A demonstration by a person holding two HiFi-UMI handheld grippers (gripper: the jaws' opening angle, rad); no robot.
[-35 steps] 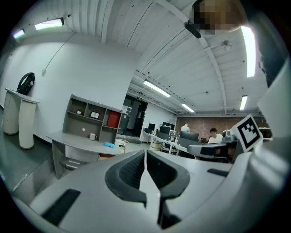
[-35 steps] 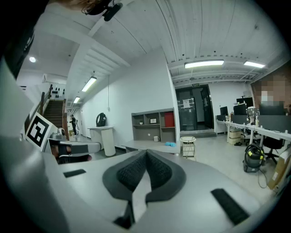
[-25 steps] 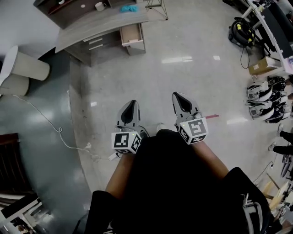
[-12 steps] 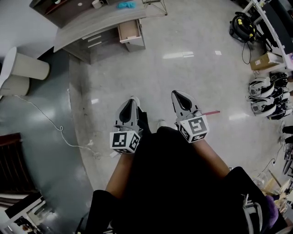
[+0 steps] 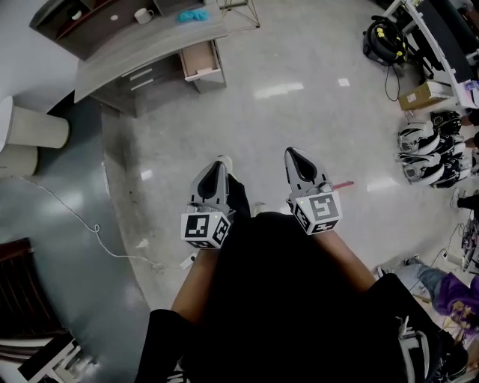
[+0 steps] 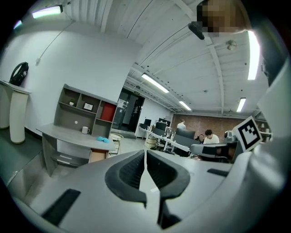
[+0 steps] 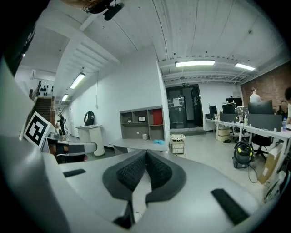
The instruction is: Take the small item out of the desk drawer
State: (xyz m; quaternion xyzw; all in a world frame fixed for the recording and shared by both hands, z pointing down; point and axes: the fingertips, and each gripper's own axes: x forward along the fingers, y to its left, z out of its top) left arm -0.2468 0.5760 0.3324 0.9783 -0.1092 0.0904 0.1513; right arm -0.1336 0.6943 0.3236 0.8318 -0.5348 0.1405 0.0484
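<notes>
Gaping desk drawer (image 5: 200,61) | far beyond left hand-held gripper (image 5: 215,167), right hand-held gripper (image 5: 294,154)

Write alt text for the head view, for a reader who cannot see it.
Seen from above, the left claw and right claw, both shut and empty, are held side by side over a glossy floor. Far ahead at upper left stands a grey desk with one drawer open, and a mug and a blue item on top.
</notes>
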